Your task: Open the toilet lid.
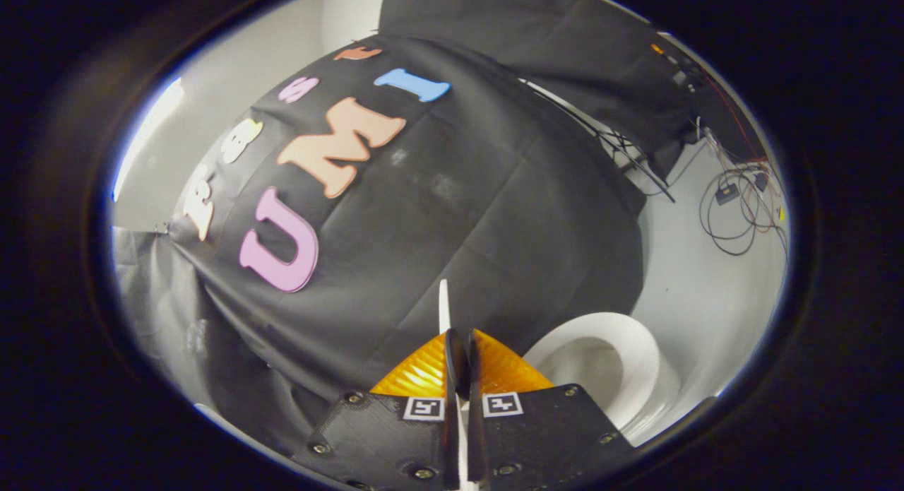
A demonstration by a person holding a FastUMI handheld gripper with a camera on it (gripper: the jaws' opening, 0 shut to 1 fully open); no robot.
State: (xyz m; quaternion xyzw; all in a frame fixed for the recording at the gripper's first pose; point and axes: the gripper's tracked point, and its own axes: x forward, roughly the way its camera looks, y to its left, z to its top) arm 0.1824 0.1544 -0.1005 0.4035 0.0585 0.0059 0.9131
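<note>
With its fingers pinching the thin white toilet lid (443,304) edge-on, the claw (459,350) apparently holds it raised above the toilet bowl (635,350).

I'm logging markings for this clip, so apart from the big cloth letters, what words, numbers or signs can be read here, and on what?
Hand-held gripper, fingers shut on the edge-on toilet lid: two square black-and-white marker tags, coded patterns, no readable words.
Toilet bowl: no writing visible.
Small box among the cables: too small to read.
</note>
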